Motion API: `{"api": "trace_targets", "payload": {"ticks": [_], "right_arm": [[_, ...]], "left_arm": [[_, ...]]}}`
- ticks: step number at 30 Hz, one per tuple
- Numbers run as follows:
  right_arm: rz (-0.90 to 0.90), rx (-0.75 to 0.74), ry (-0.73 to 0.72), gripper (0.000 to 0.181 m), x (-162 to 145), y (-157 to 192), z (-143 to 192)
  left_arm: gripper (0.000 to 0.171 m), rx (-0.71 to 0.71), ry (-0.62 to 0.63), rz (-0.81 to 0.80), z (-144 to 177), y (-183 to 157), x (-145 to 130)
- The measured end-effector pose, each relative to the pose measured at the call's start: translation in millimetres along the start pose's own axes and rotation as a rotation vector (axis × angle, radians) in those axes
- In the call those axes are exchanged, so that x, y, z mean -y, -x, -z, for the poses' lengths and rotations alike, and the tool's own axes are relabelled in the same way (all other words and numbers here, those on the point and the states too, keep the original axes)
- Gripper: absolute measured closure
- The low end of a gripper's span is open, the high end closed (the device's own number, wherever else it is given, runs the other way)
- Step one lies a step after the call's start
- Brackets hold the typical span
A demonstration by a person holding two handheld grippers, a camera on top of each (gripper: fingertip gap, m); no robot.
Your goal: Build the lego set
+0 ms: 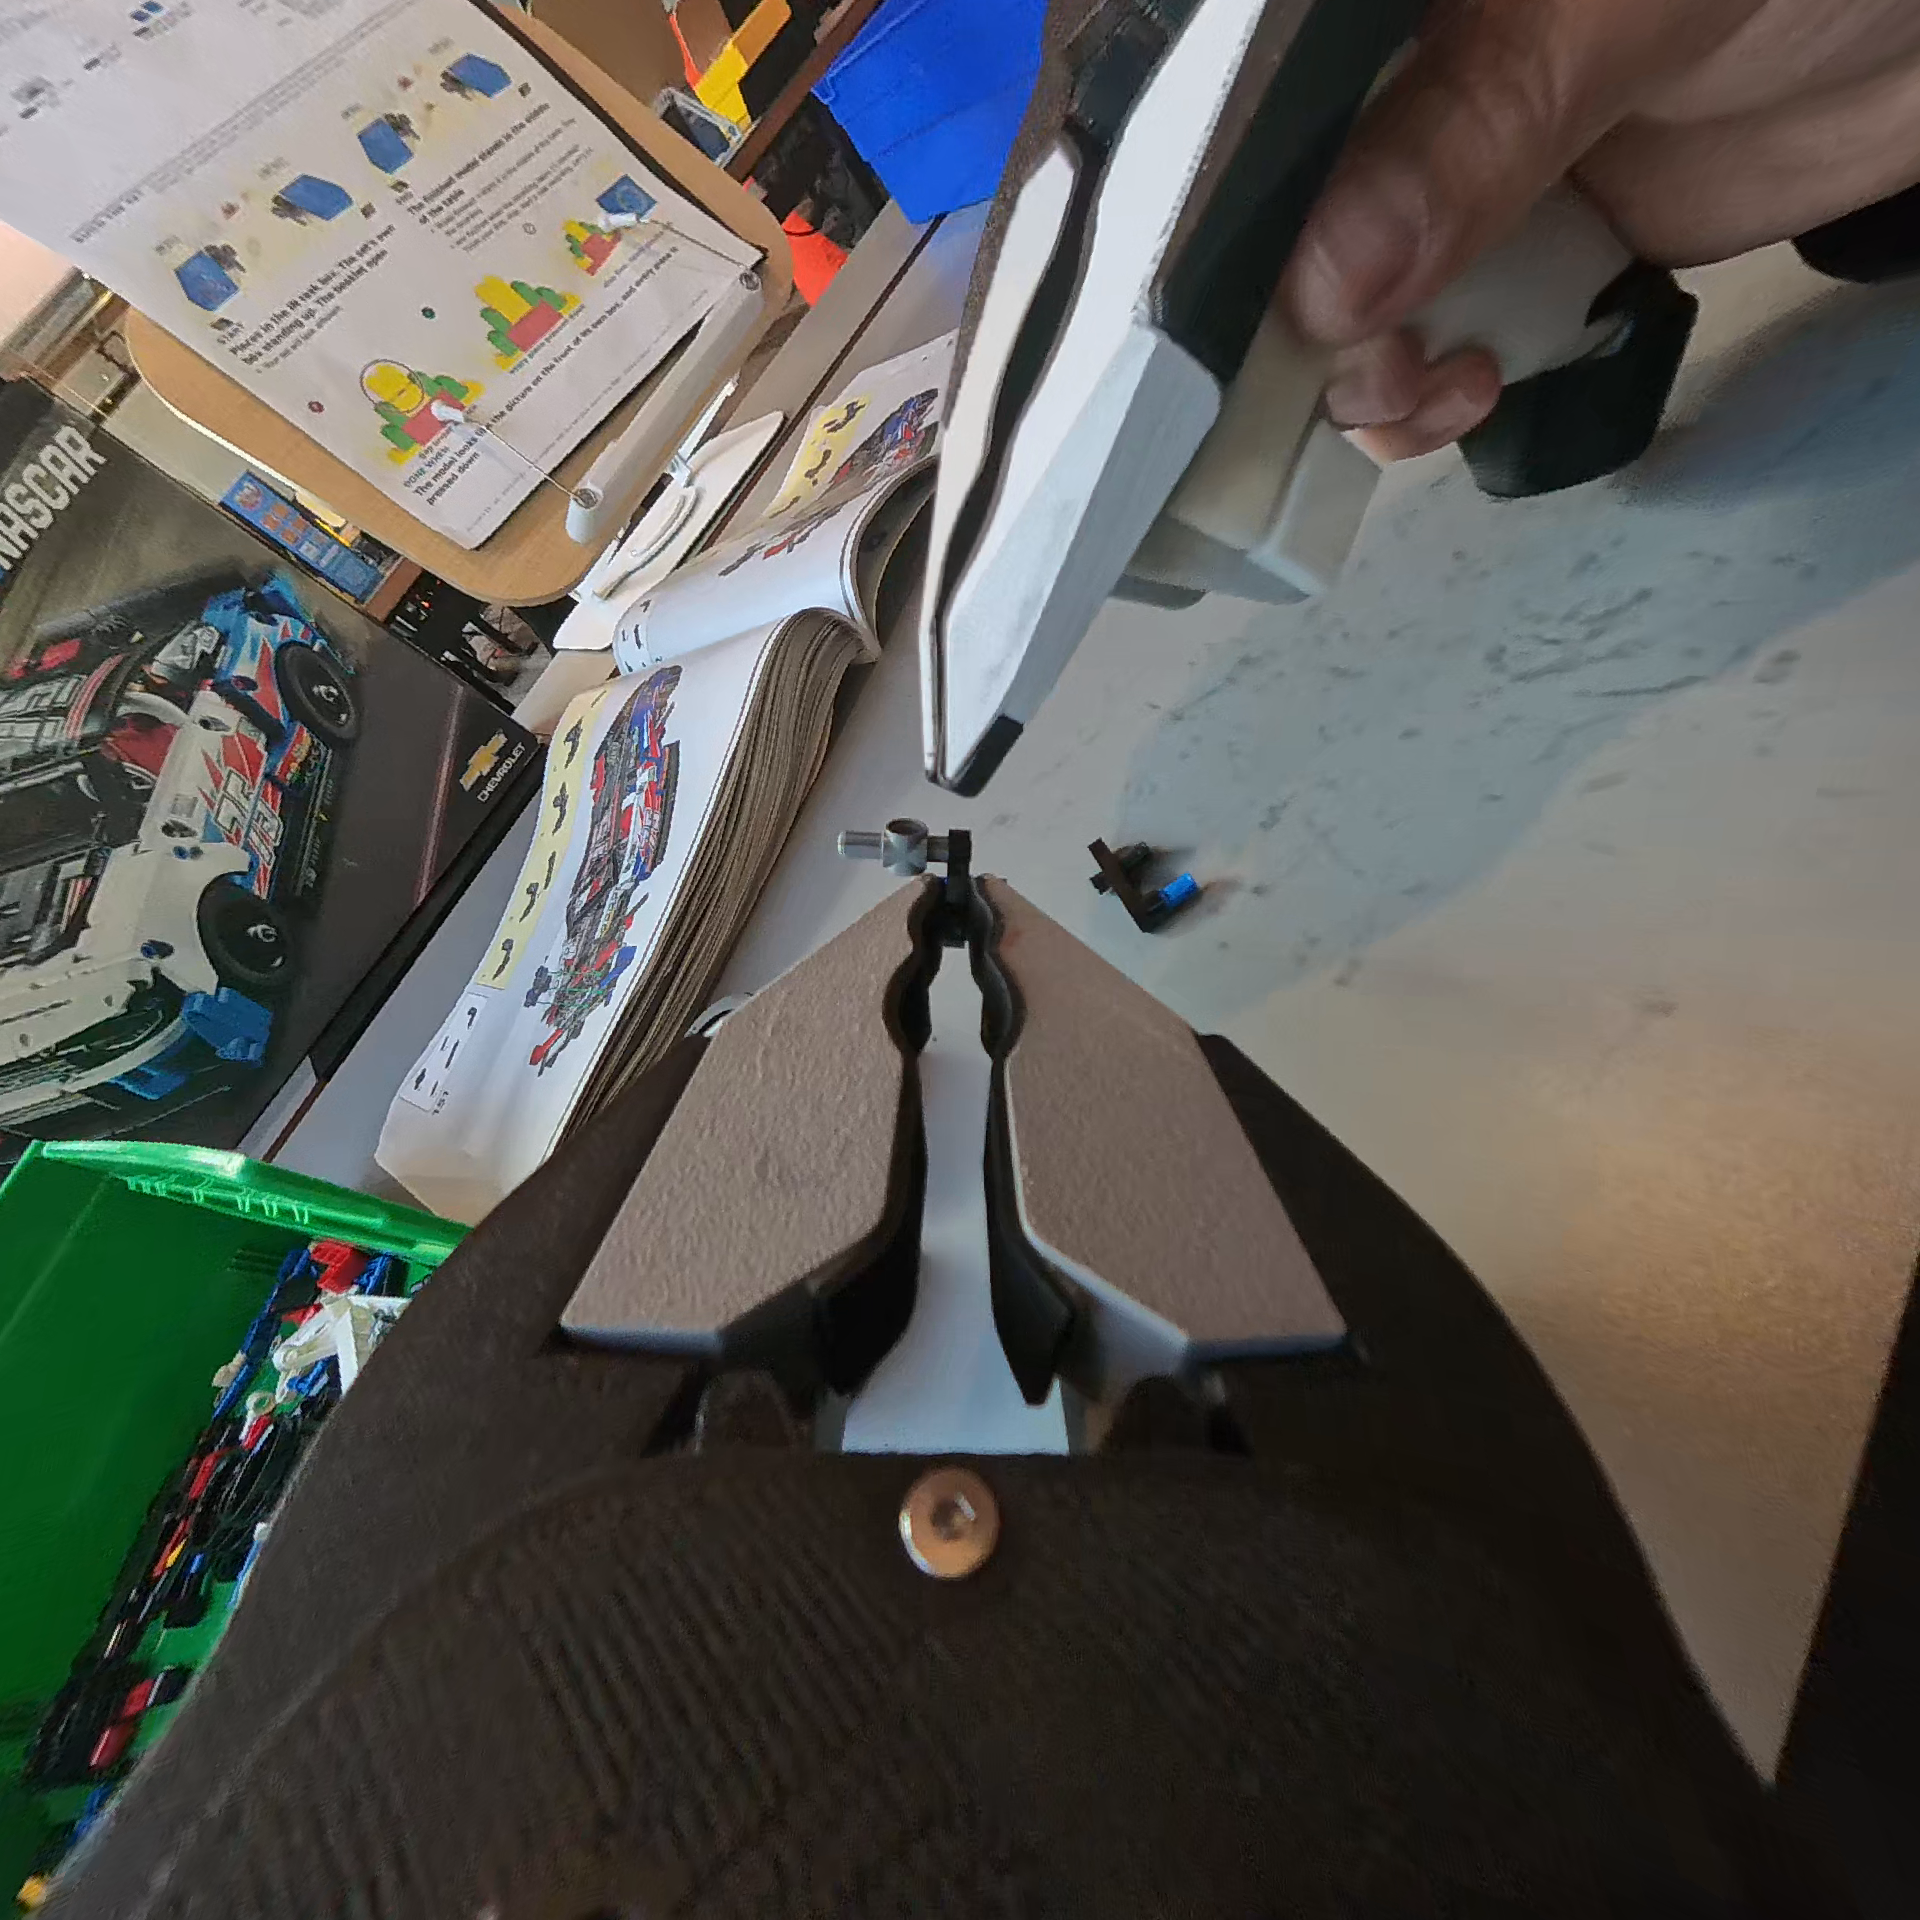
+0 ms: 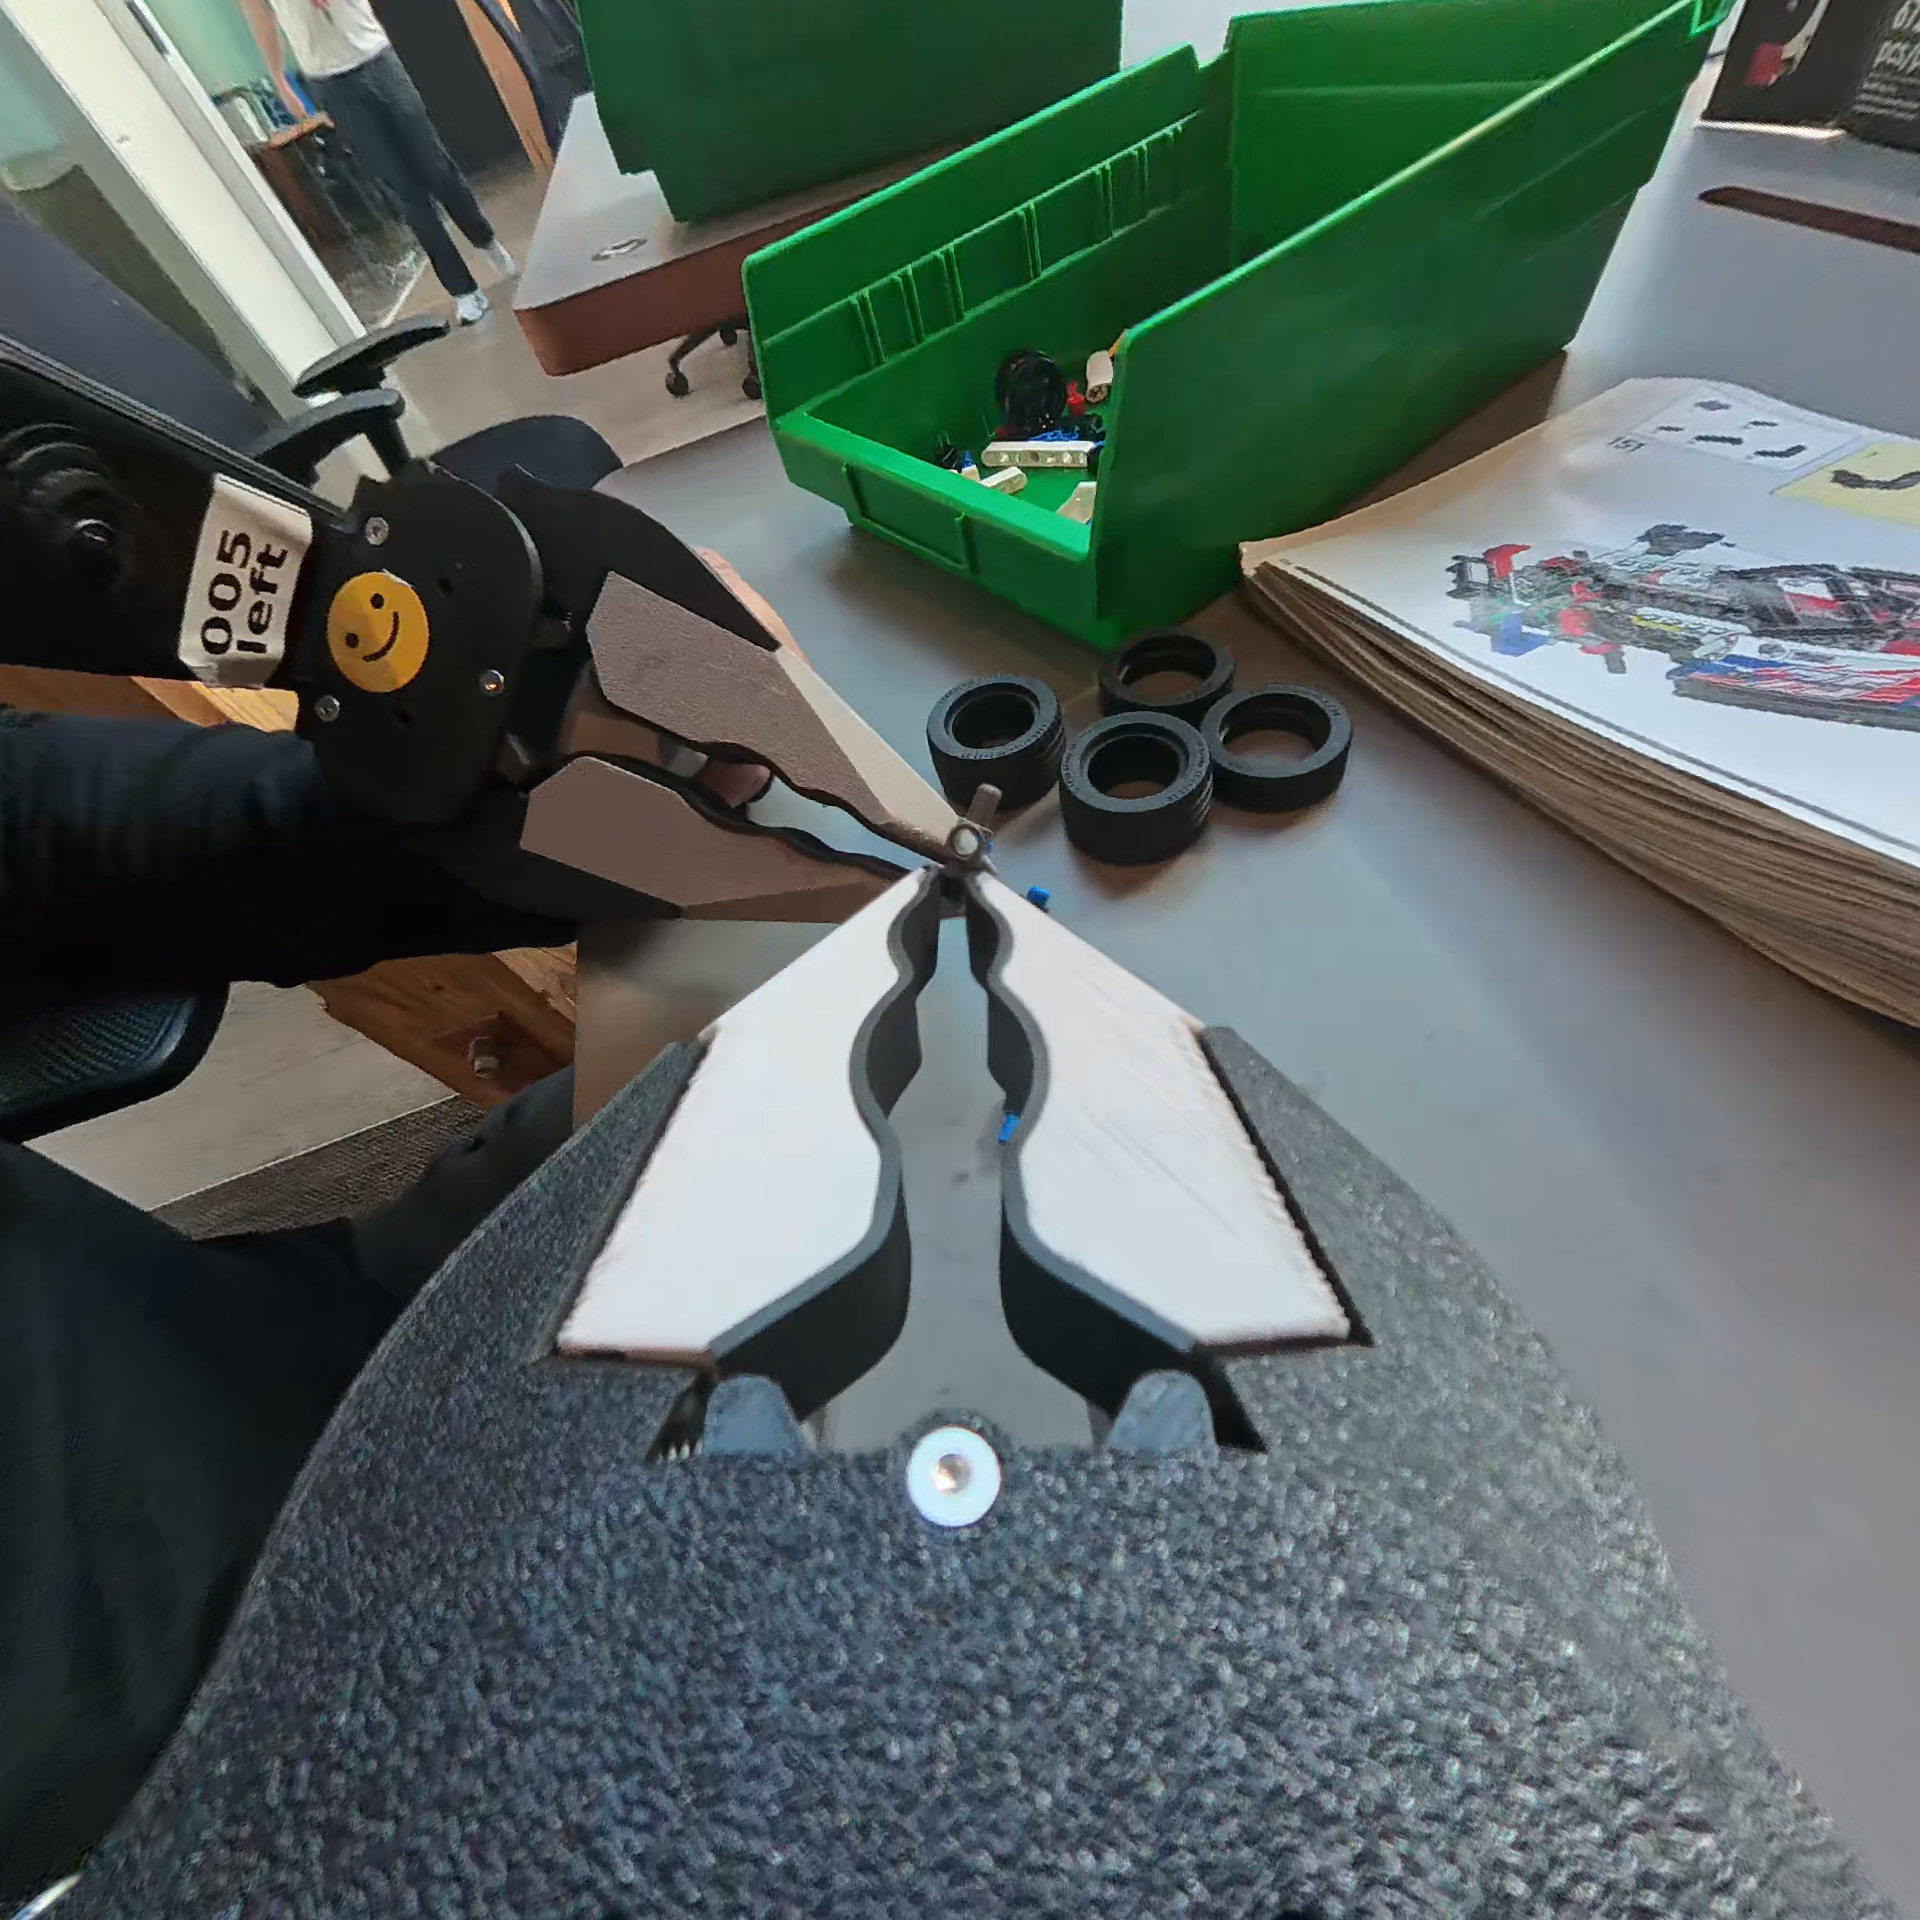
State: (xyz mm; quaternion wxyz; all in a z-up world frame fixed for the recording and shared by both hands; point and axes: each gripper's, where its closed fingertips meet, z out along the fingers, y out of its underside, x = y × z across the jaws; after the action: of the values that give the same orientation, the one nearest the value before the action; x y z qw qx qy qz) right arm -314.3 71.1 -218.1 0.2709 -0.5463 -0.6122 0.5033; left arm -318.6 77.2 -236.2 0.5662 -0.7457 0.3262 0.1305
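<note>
My left gripper (image 1: 958, 883) is shut on a small black piece (image 1: 958, 850). A grey connector with a pin (image 1: 902, 847) is joined to that piece and sticks out to the left. It holds them above the table. In the right wrist view the left gripper (image 2: 930, 857) comes in from the left, with the grey connector (image 2: 969, 834) at its tips. My right gripper (image 2: 951, 896) has its white fingers closed together right beside that assembly. In the left wrist view the right gripper's tip (image 1: 961, 774) hangs just above the assembly, with a small gap.
Several black tyres (image 2: 1138, 774) lie beyond the grippers, with a blue pin (image 2: 1036, 894) nearer. A black angled piece with a blue pin (image 1: 1132, 883) lies on the table. A green parts bin (image 2: 1351, 364), the open booklet (image 2: 1662, 623) and the set's box (image 1: 208, 779) stand around. Less than 4 cm separates the two grippers' tips.
</note>
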Motion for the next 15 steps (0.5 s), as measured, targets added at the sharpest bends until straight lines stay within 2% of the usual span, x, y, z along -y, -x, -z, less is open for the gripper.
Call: {"api": "trace_targets", "payload": {"ticks": [4, 15], "right_arm": [[-0.051, 0.03, 0.006, 0.164, -1, -1, -4], [-0.139, 0.092, 0.038, 0.174, -7, -4, -18]], "left_arm": [[0.17, -0.001, 0.013, -0.014, -1, -2, -1], [0.17, 0.025, 0.055, -0.045, -4, -1, -7]]}}
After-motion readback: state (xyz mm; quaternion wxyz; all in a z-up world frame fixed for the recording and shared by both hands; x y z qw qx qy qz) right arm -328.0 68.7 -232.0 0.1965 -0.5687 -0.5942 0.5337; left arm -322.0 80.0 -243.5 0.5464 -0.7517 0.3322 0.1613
